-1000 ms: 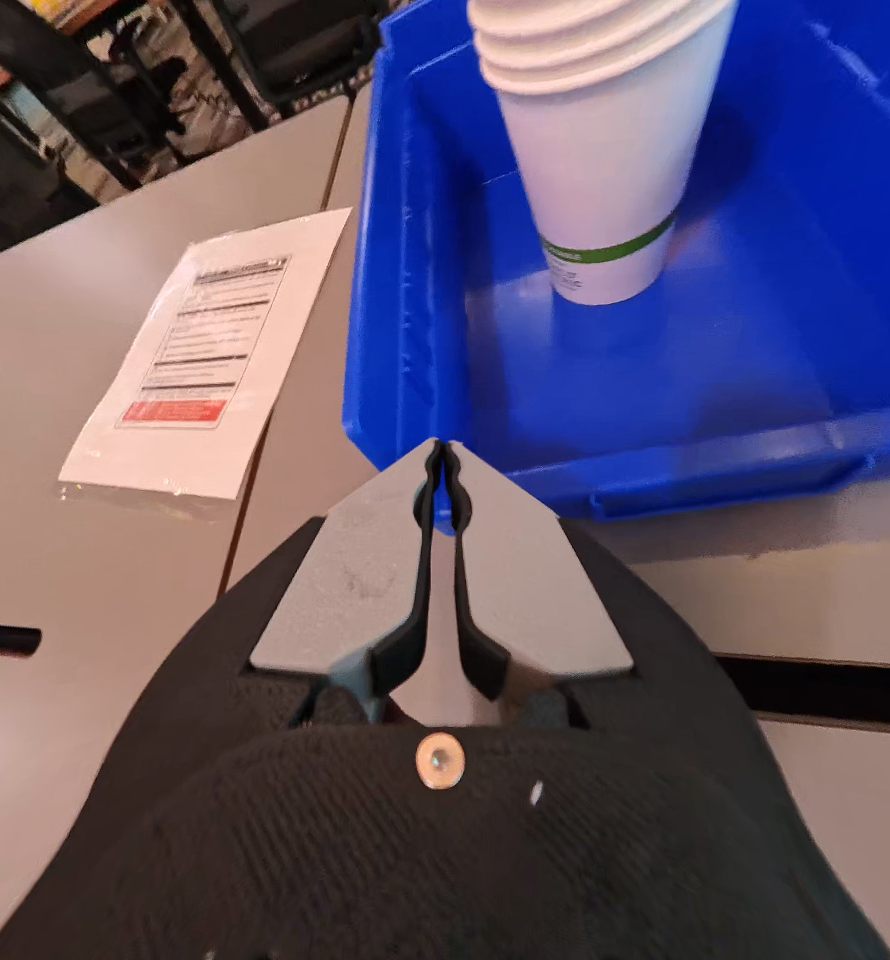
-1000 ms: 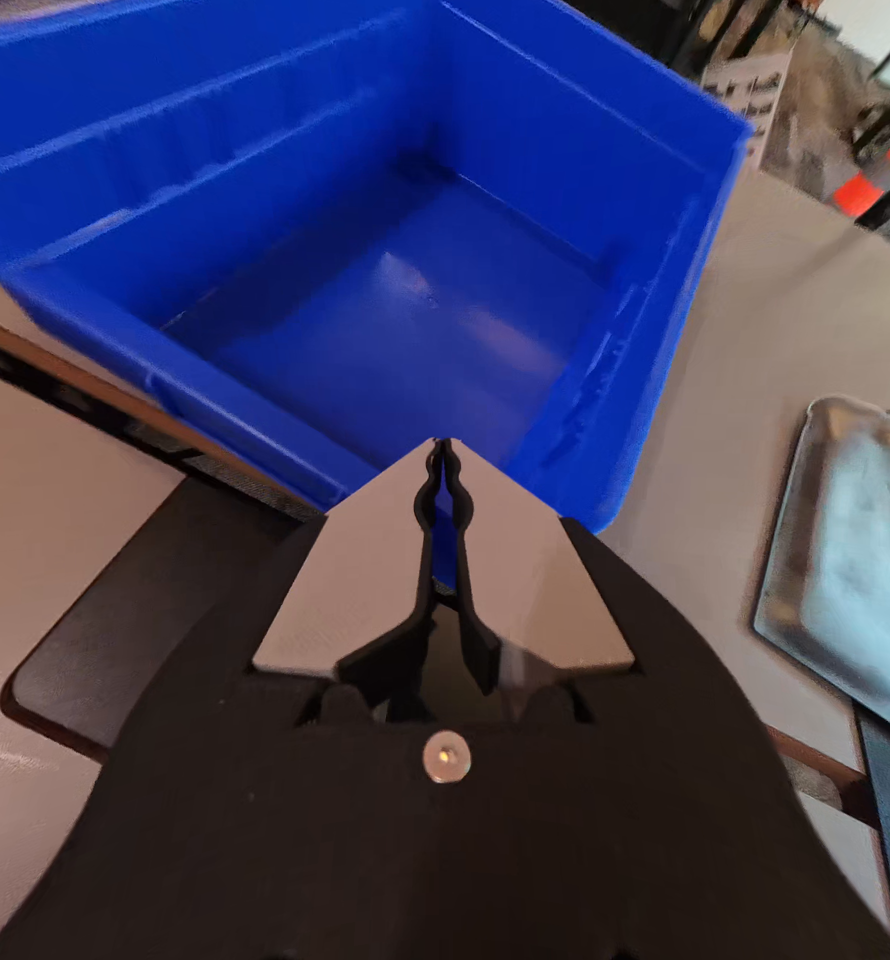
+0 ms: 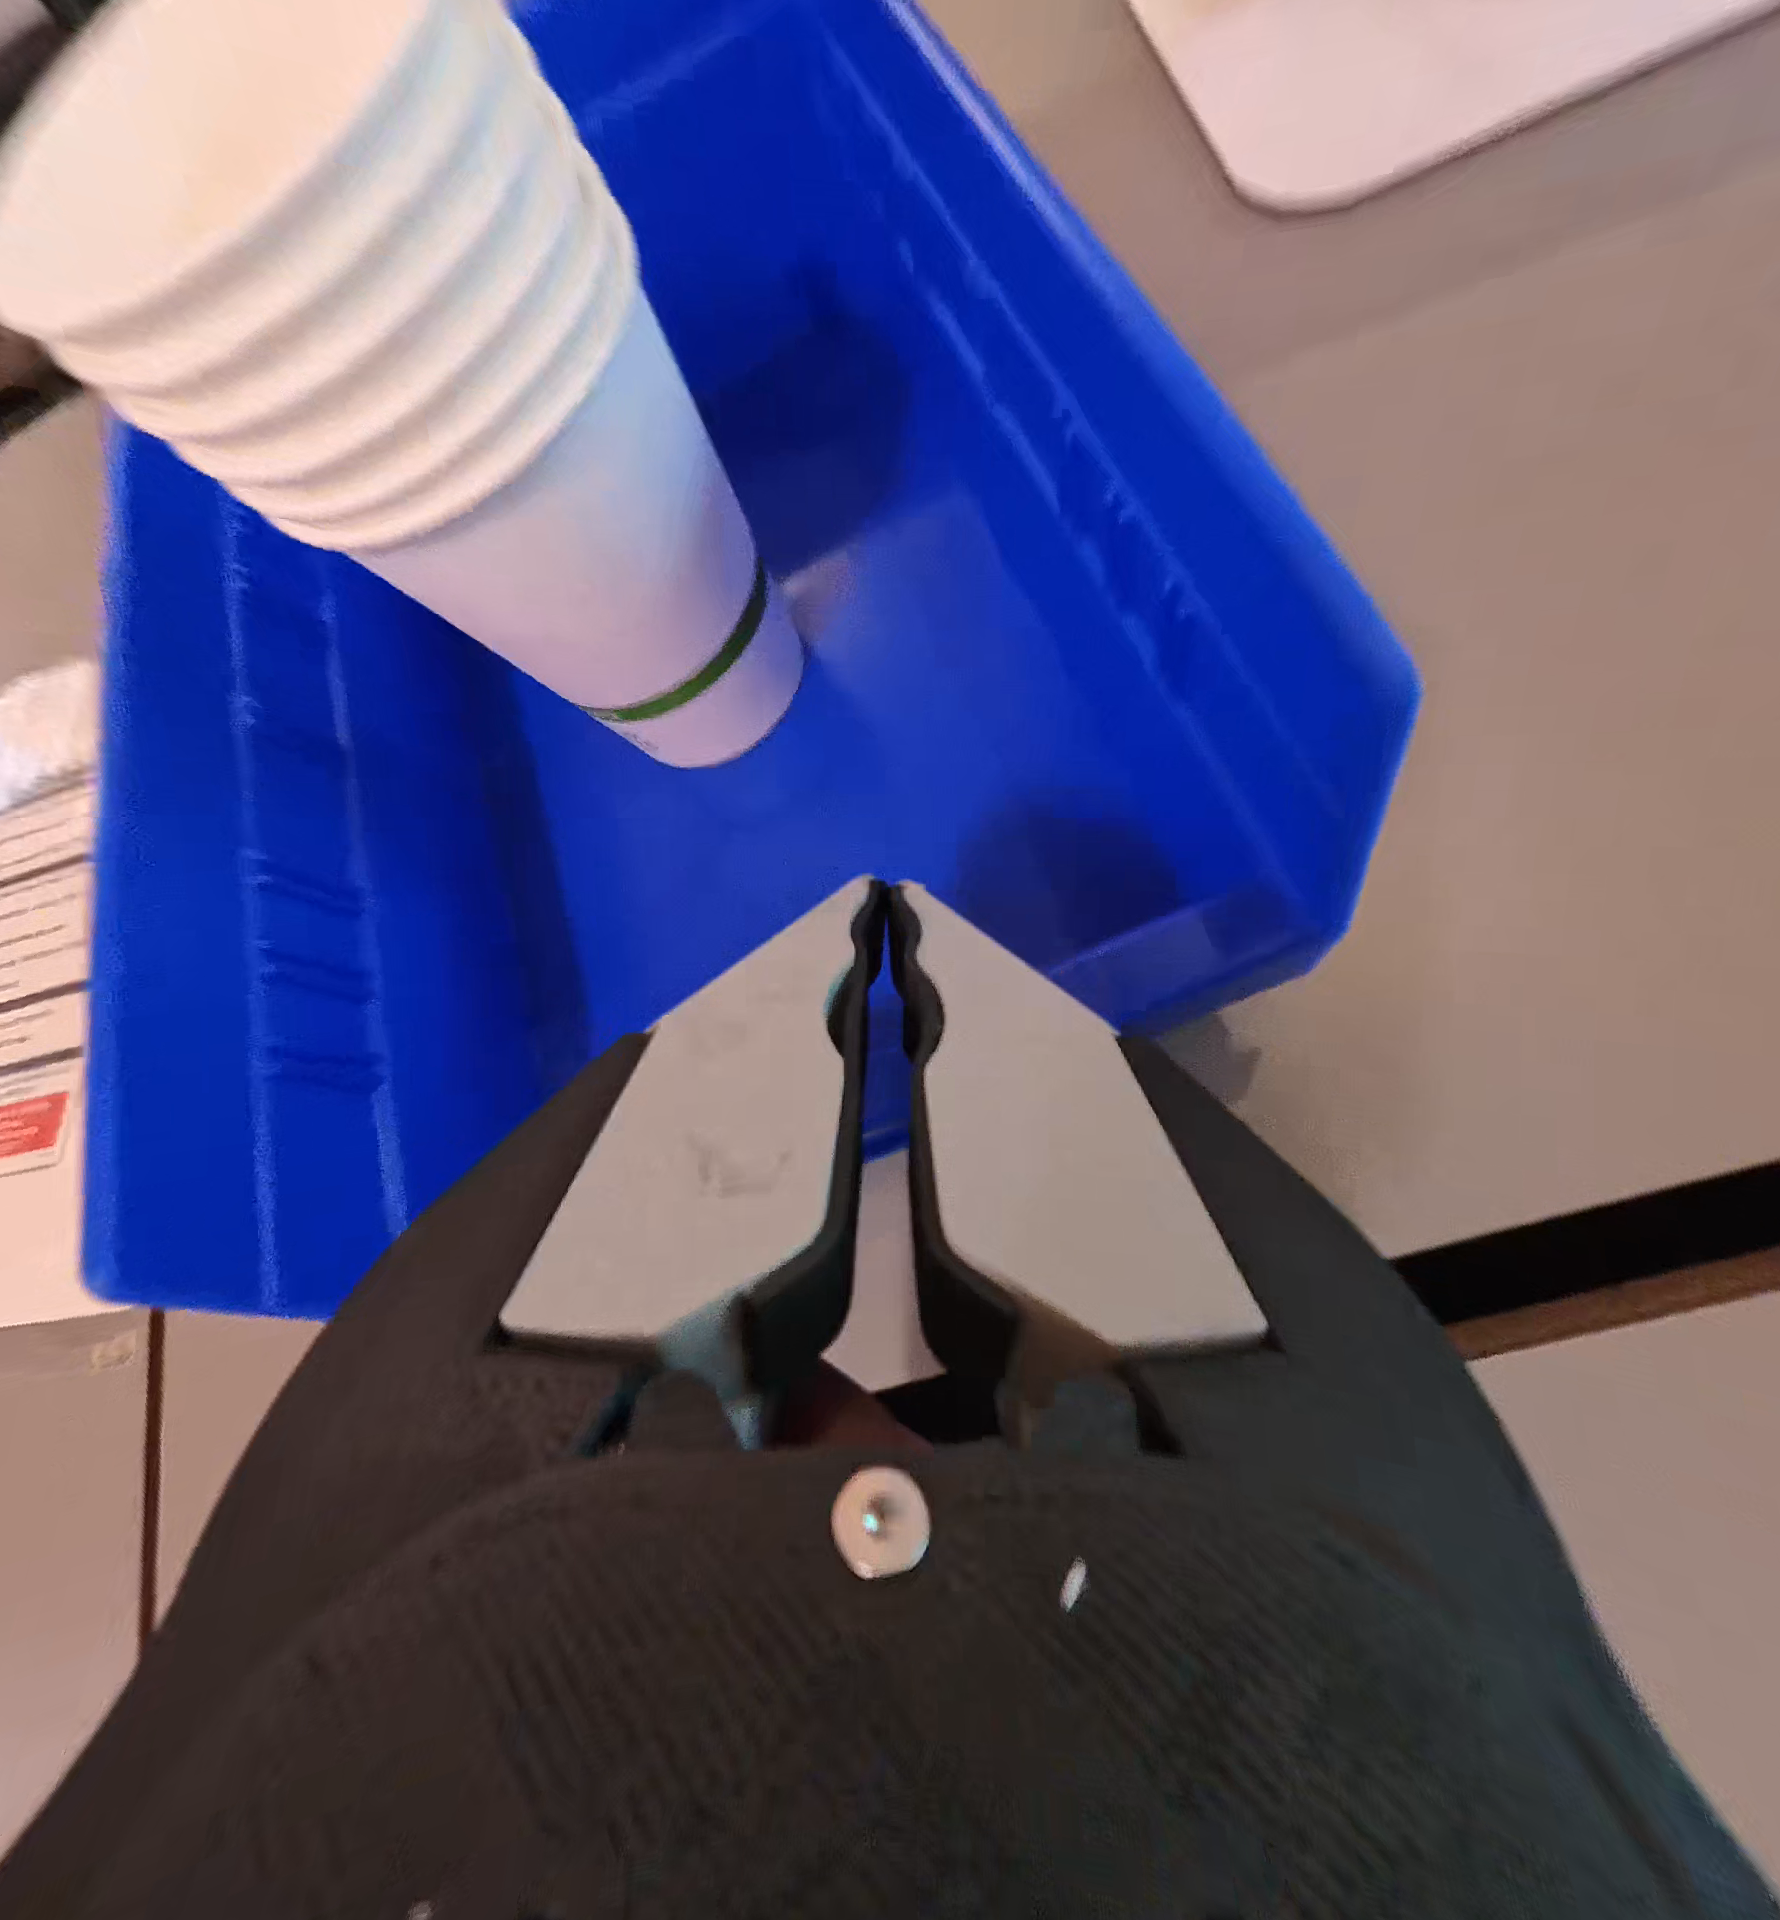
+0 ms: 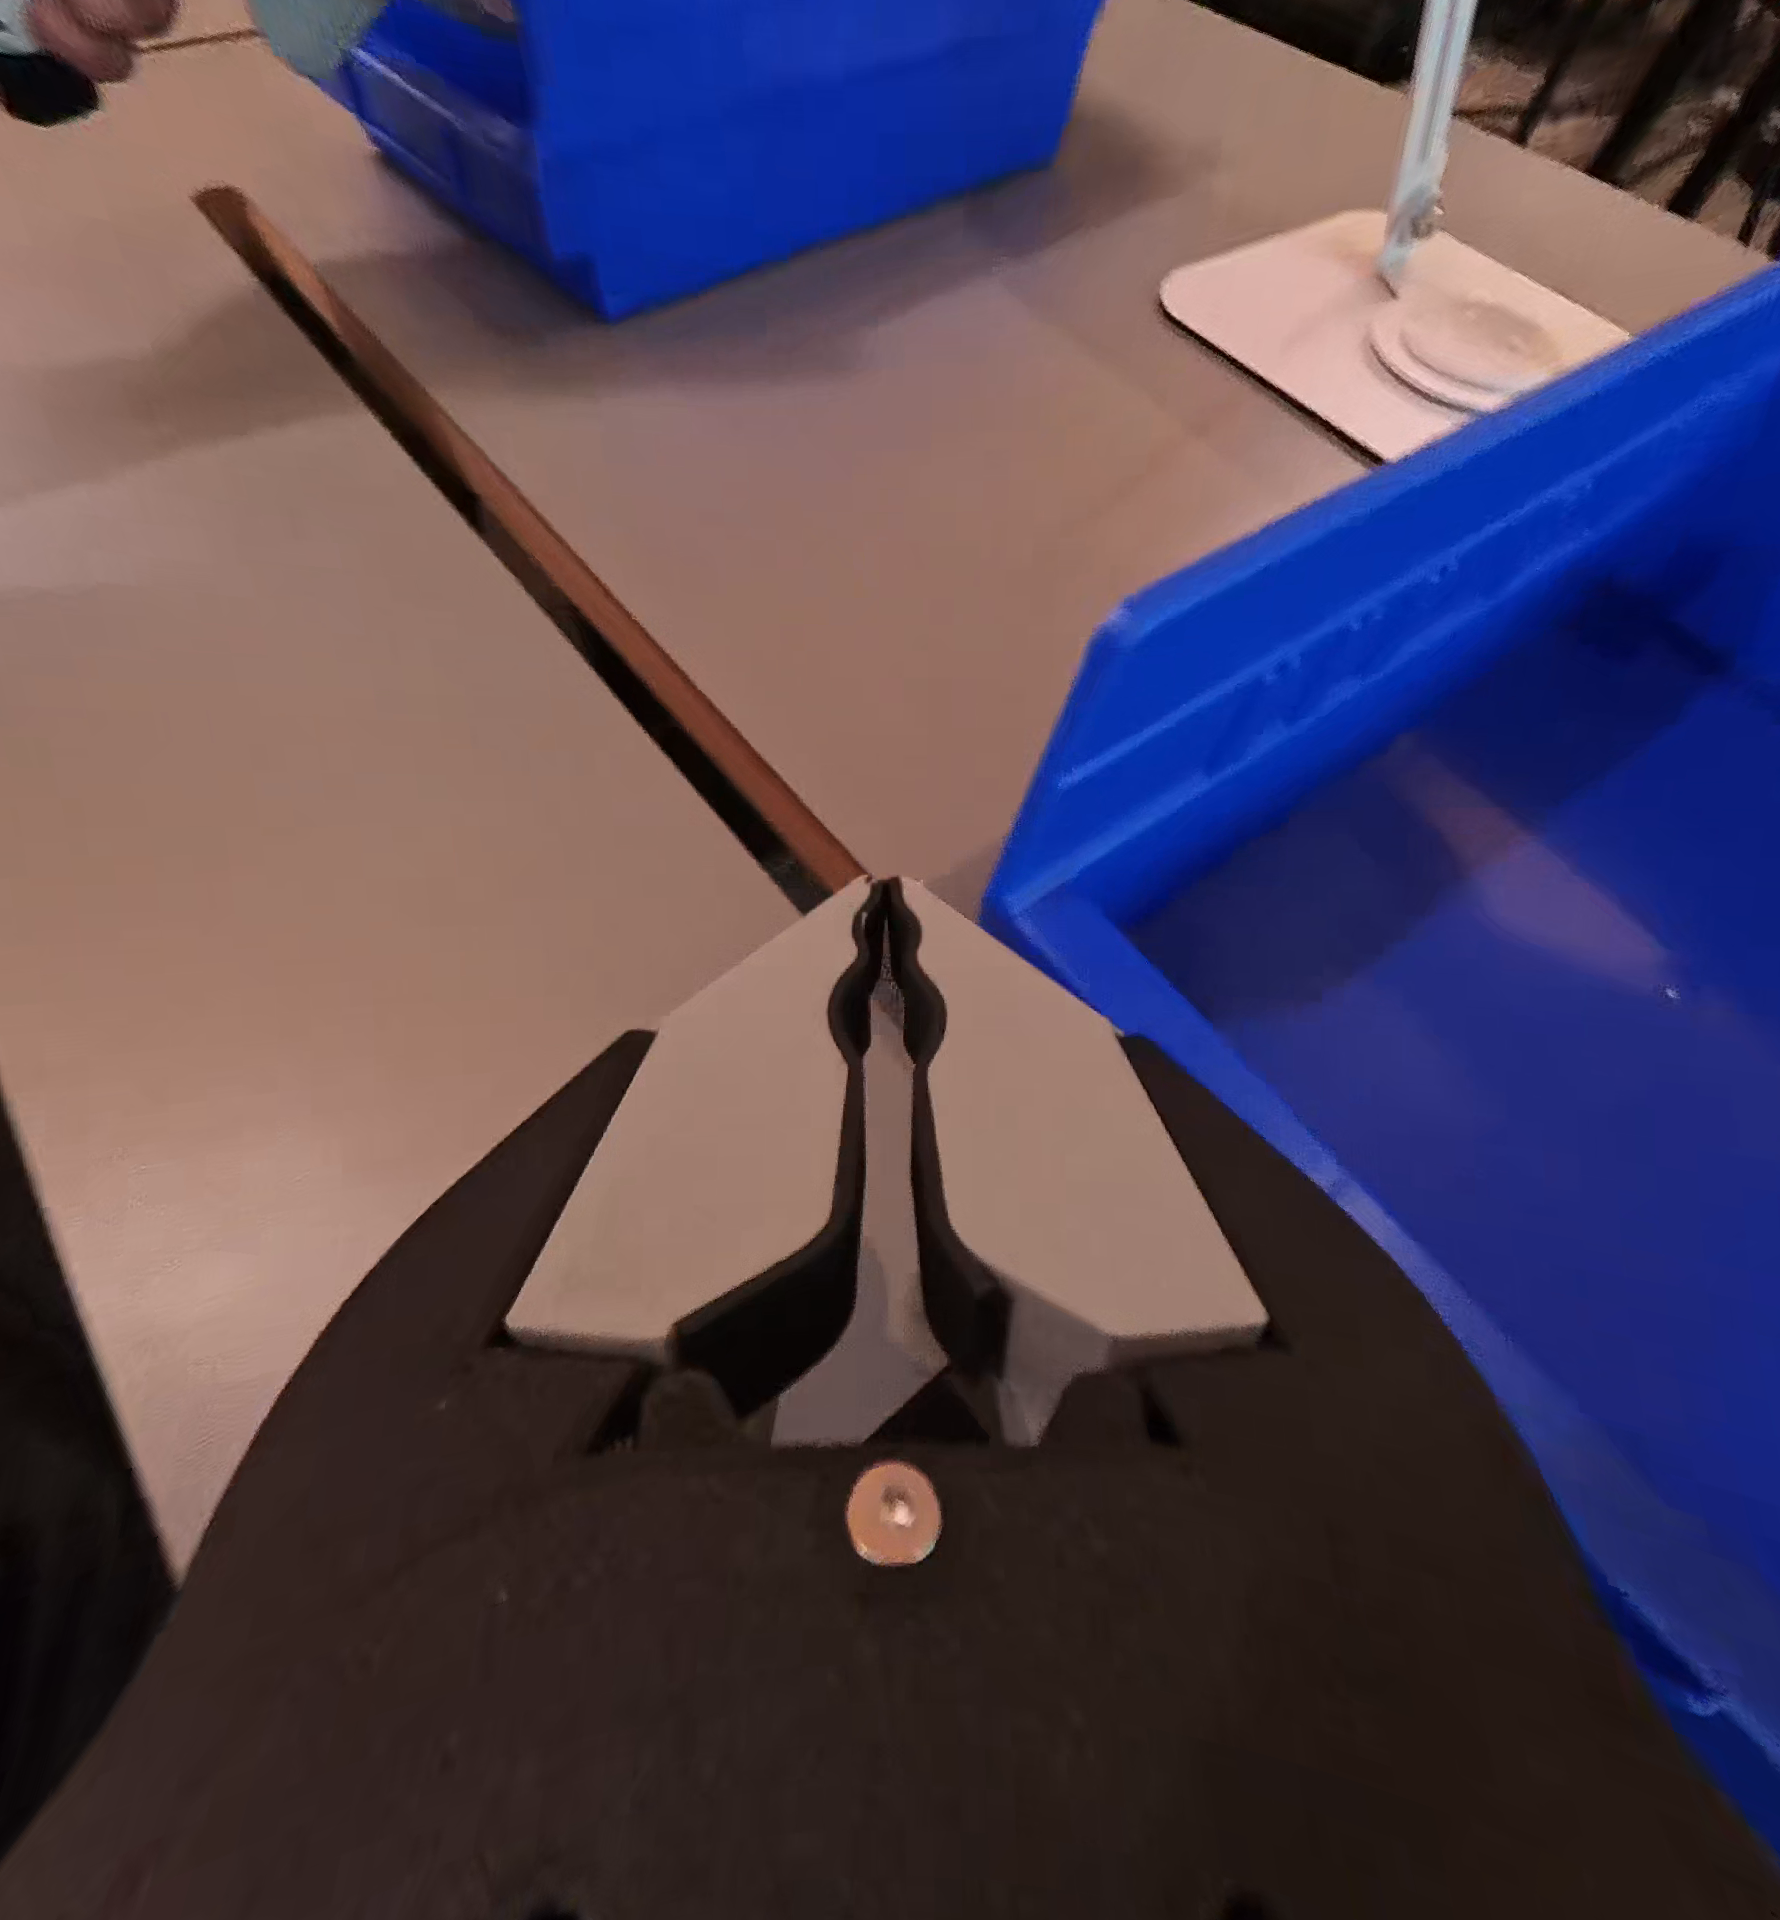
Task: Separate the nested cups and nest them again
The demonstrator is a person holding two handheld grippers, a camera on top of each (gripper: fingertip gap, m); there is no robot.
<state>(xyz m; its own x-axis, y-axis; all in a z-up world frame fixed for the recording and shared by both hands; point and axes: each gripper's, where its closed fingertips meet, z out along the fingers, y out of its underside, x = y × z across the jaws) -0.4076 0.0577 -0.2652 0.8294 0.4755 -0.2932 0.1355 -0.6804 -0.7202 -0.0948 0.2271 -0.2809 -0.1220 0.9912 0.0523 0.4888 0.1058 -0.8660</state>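
The stack of white paper cups [image 3: 366, 343] stands fully nested on the floor of a blue bin [image 3: 1125, 582] — no cup has been lifted out, so by my reading the task has barely begun: all the separating and all the re-nesting are left. In the left wrist view the stack sits at about 11 o'clock from the left tool [image 3: 887, 885], apart from it; that tool's tips are pressed together and hold nothing. The right tool [image 4: 887, 883] is likewise closed on nothing, over the desk [image 4: 346, 831], with an empty blue bin [image 4: 1488, 935] at its 3 o'clock. Farther off at 12 o'clock sits a third blue bin [image 4: 761, 156] — and a lamp base [image 4: 1333, 322] at 1 o'clock.
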